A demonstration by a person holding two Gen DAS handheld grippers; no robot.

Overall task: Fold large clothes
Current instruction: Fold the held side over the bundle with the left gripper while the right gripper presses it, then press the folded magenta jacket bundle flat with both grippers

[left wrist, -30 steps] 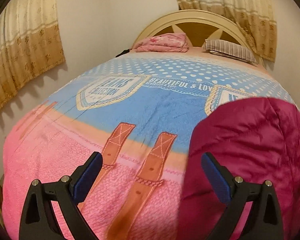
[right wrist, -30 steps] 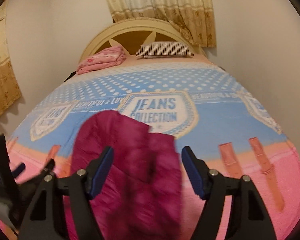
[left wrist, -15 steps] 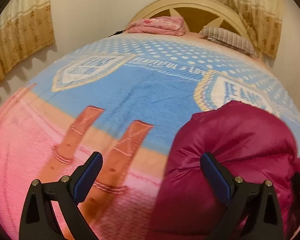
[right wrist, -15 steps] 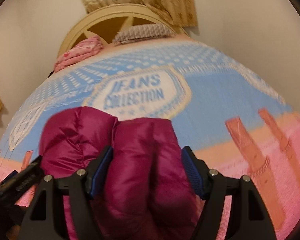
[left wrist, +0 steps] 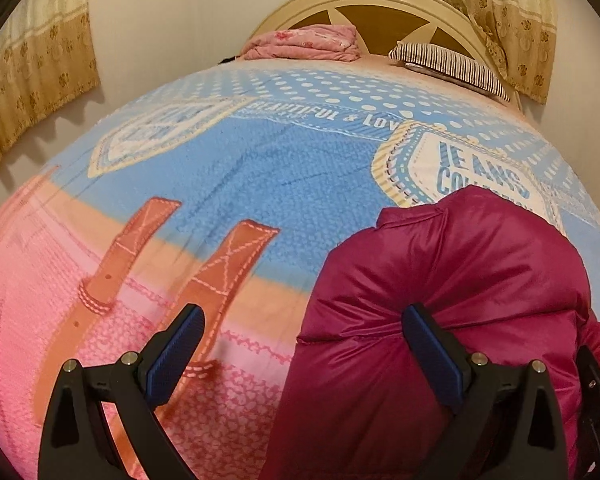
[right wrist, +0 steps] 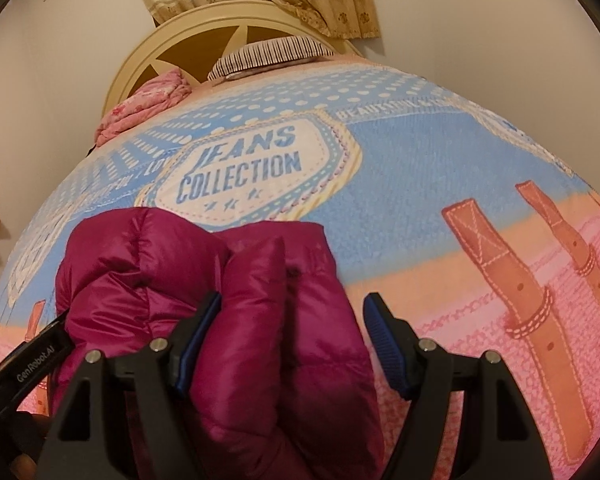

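The magenta jacket (left wrist: 452, 304) ran off the bottom edge in both views, its lower part unseen, and it covered part of the blanket's (right wrist: 400, 184) "JEANS COLLECTION" badge in the left view. The left gripper (right wrist: 28, 354) was cut off at the right view's edge

your left gripper (left wrist: 300, 344) hangs low over the bedspread (left wrist: 260, 184) with its jaws spread wide, the right blue pad (left wrist: 432, 356) pressed against the puffy magenta jacket (left wrist: 460, 280) and the left pad over bare pink cloth. the jacket lies bunched at your right, covering the foot of the "jeans" badge (left wrist: 460, 168). by the headboard (left wrist: 380, 4) sit a folded pink blanket (left wrist: 308, 42) and a striped pillow (left wrist: 452, 64).
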